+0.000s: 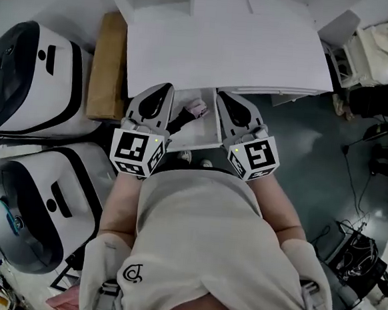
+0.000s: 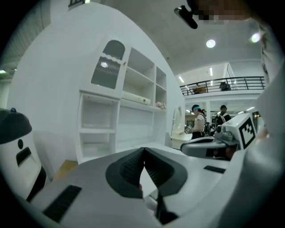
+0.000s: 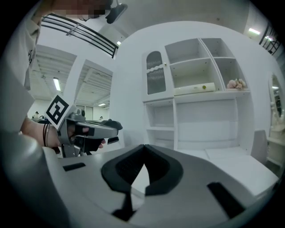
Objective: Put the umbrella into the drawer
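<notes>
In the head view the umbrella (image 1: 193,111), pink with a black handle, lies in the open white drawer (image 1: 202,137) under the desk's front edge. Both grippers hover above the drawer, close to my body, pointing roughly level towards the desk. The left gripper (image 1: 163,88) is left of the umbrella and the right gripper (image 1: 225,95) is right of it. In the left gripper view the left gripper (image 2: 144,149) has its pads together with nothing between them. In the right gripper view the right gripper (image 3: 144,146) also has its tips meeting, empty.
A white desk top (image 1: 222,53) with a shelved hutch (image 3: 196,89) stands ahead. A cardboard box (image 1: 109,64) and two white machines (image 1: 45,86) (image 1: 36,205) are on the left. Cables and gear (image 1: 367,251) lie on the floor at right. People (image 2: 197,120) stand far off.
</notes>
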Demonstrator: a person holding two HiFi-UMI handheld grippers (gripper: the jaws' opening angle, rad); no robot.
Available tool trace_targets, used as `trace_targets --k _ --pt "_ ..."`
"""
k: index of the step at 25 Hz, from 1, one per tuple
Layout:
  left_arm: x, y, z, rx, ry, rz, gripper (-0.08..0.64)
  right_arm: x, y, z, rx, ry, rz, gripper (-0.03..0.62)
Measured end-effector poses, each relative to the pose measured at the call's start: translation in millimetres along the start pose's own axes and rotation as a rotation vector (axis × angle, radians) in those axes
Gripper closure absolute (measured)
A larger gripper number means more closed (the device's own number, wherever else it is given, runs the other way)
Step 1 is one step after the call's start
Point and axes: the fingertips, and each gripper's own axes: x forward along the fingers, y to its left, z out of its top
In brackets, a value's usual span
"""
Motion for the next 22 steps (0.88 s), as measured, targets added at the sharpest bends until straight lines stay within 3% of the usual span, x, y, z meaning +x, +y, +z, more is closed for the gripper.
trace_targets --k 8,14,22 --pt "-33.0 15.5 46.2 0.044 -0.126 0.087 0.549 9.9 3.3 40.5 -0.067 -0.087 0.078 0.586" --pt "-37.2 17.0 45.8 0.036 -0.137 0.105 0.548 12.0 12.2 50.3 -0.085 -0.135 0.125 0.588" --pt "-30.9 14.3 42.0 0.025 -0.132 0.105 0.548 13.2 5.6 51.4 -0.084 -0.134 0.114 0.589"
